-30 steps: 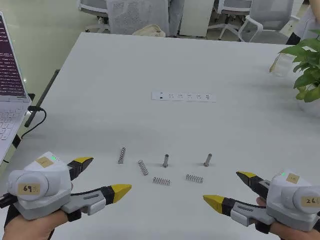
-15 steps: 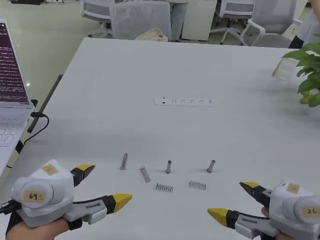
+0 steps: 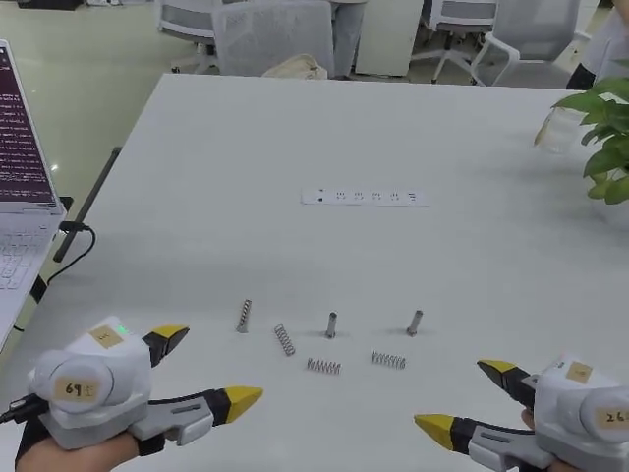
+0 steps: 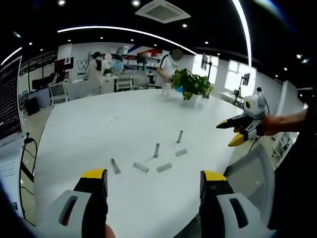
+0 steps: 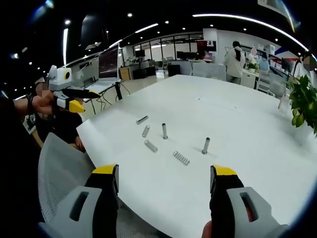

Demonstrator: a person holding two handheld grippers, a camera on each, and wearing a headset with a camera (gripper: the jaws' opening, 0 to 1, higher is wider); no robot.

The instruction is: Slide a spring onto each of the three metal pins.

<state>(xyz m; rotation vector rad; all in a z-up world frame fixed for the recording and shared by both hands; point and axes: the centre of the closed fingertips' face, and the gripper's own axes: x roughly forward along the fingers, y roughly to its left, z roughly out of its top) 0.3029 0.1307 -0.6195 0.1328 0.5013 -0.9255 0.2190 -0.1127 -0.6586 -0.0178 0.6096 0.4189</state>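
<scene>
Two metal pins stand upright on the white table, one in the middle [image 3: 331, 324] and one to the right [image 3: 415, 322]. A third pin [image 3: 244, 315] lies on its side at the left. Three loose springs lie flat near them: one slanted [image 3: 284, 339], one in the middle [image 3: 322, 366], one to the right [image 3: 388, 361]. My left gripper [image 3: 206, 369] hovers open at the near left, short of the parts. On the near right, my right gripper [image 3: 464, 397] is open too. Neither holds anything. The left gripper view shows its own jaws [image 4: 153, 174] apart before the springs [image 4: 164, 167].
A laptop [image 3: 15, 187] with a cable [image 3: 74, 231] sits at the left table edge. A white power strip [image 3: 364, 198] lies mid-table beyond the pins. A potted plant [image 3: 604, 138] stands at the far right. Office chairs [image 3: 270, 34] line the far end.
The head camera has shifted a little. Both grippers stay open and sit slightly nearer to me. Pins and springs have not moved.
</scene>
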